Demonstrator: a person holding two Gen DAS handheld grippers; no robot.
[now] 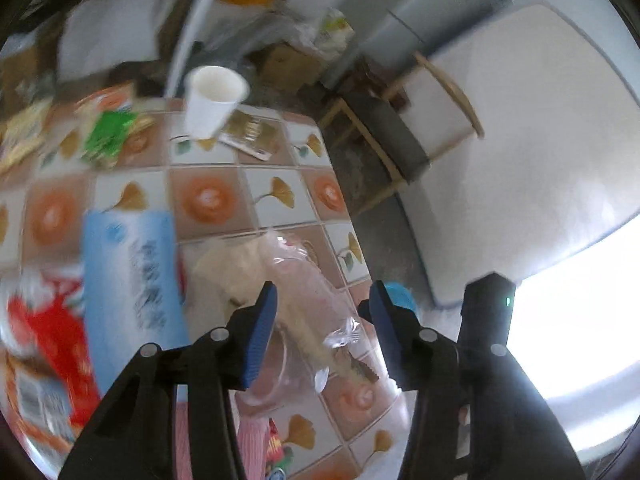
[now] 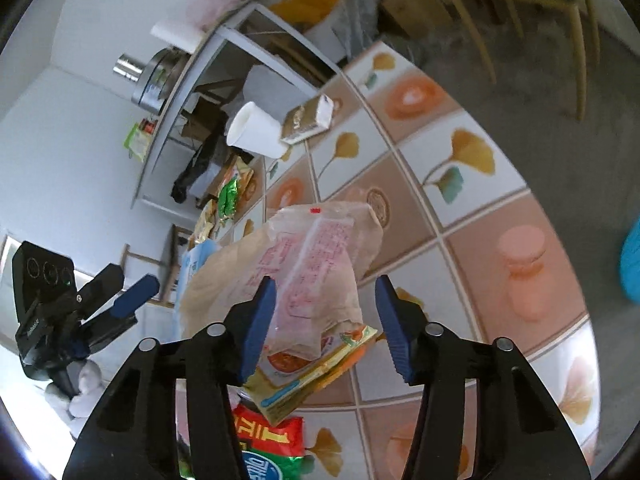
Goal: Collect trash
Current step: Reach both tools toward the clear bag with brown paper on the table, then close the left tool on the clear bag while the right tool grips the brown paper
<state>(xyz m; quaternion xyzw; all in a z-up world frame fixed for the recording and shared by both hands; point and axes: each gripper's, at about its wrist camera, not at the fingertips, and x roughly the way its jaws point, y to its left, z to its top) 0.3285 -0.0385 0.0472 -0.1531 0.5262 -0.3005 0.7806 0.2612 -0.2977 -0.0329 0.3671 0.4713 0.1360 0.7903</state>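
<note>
A clear plastic bag (image 1: 308,300) with pink print and a beige lining lies on the tiled table (image 1: 280,196). My left gripper (image 1: 322,324) hangs over it, open, the bag showing between its blue pads. In the right wrist view the same bag (image 2: 316,264) sits between the pads of my right gripper (image 2: 326,320), also open; only the left pad overlaps the bag's edge. A yellow wrapper (image 2: 320,372) and a red packet (image 2: 268,436) lie under the bag's near end. The left gripper (image 2: 128,292) appears at the left with nothing between its fingers.
A white paper cup (image 1: 212,100), a gold packet (image 1: 252,132), a green wrapper (image 1: 108,136), a blue tissue pack (image 1: 128,280) and a red packet (image 1: 52,340) crowd the table. A wooden chair (image 1: 400,132) stands past the table's right edge. A grey shelf (image 2: 192,80) stands behind.
</note>
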